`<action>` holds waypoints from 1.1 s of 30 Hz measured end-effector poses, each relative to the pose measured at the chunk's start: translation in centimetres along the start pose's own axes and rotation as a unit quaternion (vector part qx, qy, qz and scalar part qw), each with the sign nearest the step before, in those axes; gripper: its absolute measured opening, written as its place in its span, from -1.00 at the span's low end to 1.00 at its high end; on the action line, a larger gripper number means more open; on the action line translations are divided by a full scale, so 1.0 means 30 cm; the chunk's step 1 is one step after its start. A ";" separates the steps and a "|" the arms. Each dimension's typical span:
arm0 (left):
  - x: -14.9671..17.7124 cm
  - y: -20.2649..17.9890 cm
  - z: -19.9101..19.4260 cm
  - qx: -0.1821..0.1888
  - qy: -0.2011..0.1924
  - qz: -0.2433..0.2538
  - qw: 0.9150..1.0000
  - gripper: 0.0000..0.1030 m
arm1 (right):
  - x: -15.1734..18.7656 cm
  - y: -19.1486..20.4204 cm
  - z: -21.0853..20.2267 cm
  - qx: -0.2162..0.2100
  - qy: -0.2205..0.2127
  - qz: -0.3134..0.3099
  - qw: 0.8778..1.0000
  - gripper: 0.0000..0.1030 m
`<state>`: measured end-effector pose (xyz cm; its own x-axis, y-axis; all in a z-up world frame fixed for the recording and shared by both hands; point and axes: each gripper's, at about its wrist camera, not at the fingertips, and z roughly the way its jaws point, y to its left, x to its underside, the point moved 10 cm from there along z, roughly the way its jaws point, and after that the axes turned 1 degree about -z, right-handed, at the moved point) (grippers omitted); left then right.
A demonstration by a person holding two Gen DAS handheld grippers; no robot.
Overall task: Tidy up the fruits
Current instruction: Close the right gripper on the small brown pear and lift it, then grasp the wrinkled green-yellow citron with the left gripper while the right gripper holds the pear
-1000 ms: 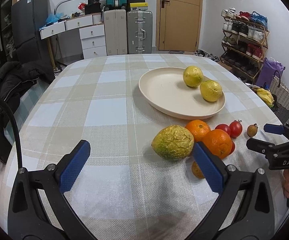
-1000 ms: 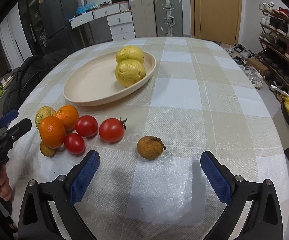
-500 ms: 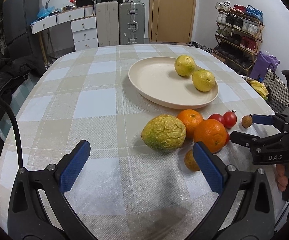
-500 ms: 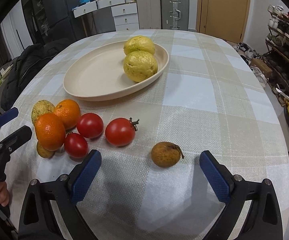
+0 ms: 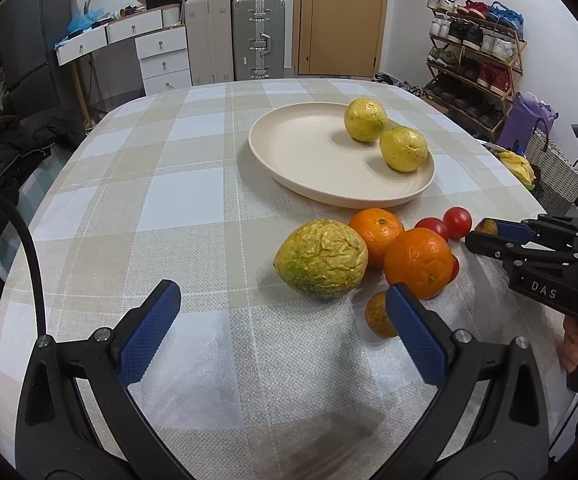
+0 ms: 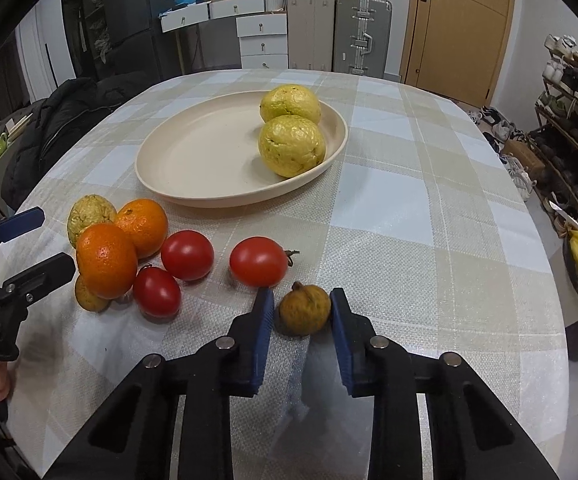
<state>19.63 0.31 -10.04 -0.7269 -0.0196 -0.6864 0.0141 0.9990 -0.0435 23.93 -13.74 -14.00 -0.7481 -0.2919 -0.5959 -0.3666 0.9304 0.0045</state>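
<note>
A cream plate (image 5: 309,160) (image 6: 193,160) holds two yellow fruits (image 5: 403,154) (image 6: 291,146). Beside it on the checked cloth lie a wrinkled yellow-green fruit (image 5: 323,260), two oranges (image 5: 417,262) (image 6: 107,260), three red tomatoes (image 6: 259,262) and small brown fruits. My right gripper (image 6: 303,312) has closed around one small brown fruit (image 6: 304,310), its pads at both sides of it, on the table. My left gripper (image 5: 281,332) is open and empty, just short of the wrinkled fruit; another small brown fruit (image 5: 377,314) lies by its right finger.
The table (image 5: 169,200) is oval with edges near on the left and right. A dark jacket (image 5: 1,152) hangs at the left. Suitcases, drawers and a shoe rack (image 5: 473,56) stand beyond the table.
My right gripper moved forward and closed from wide open onto the small brown fruit. My left gripper shifted slightly and stays open.
</note>
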 end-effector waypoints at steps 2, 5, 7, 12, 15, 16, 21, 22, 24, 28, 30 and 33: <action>0.001 -0.004 0.000 -0.001 0.000 0.003 1.000 0.99 | 0.000 0.002 0.002 0.000 0.000 -0.002 1.000 -0.51; 0.002 -0.008 -0.003 0.001 -0.001 0.007 1.000 0.99 | 0.001 0.006 0.000 -0.003 -0.003 -0.003 1.000 -0.51; 0.001 -0.009 -0.003 0.000 -0.002 0.008 1.000 0.99 | 0.003 0.009 -0.003 -0.005 -0.005 -0.003 1.000 -0.51; 0.003 -0.012 -0.002 0.001 0.000 0.007 1.000 0.99 | 0.011 0.032 -0.029 -0.018 -0.014 -0.008 1.000 -0.52; 0.004 -0.015 -0.002 0.002 0.001 0.008 1.000 0.99 | 0.011 0.043 -0.050 -0.024 -0.023 -0.010 0.999 -0.52; 0.003 -0.016 -0.002 0.003 0.001 0.009 1.000 0.99 | 0.011 0.045 -0.058 -0.026 -0.027 -0.010 0.999 -0.52; 0.005 -0.021 0.001 0.005 0.002 0.014 1.000 0.99 | 0.009 0.053 -0.089 -0.038 -0.045 -0.007 0.998 -0.52; 0.005 -0.021 0.001 0.006 0.002 0.014 1.000 0.99 | 0.009 0.055 -0.094 -0.040 -0.048 -0.008 0.998 -0.52; 0.009 -0.023 0.004 0.011 0.005 0.011 1.000 0.99 | 0.012 0.057 -0.103 -0.047 -0.055 -0.006 0.997 -0.52; 0.012 -0.020 0.010 0.018 0.010 0.005 1.000 0.99 | 0.012 0.055 -0.136 -0.060 -0.066 0.001 0.996 -0.52; 0.011 -0.020 0.009 0.020 0.009 0.005 1.000 0.99 | 0.010 0.054 -0.150 -0.060 -0.071 0.000 0.996 -0.52; 0.011 -0.024 0.010 0.022 0.010 0.007 1.000 0.99 | 0.010 0.055 -0.158 -0.062 -0.072 -0.001 0.995 -0.52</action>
<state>19.57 -0.42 -10.46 -0.7394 -0.0038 -0.6733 0.0550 0.9963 -0.0659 20.48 -13.35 -10.38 -0.6632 -0.2503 -0.7053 -0.4402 0.8926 0.0971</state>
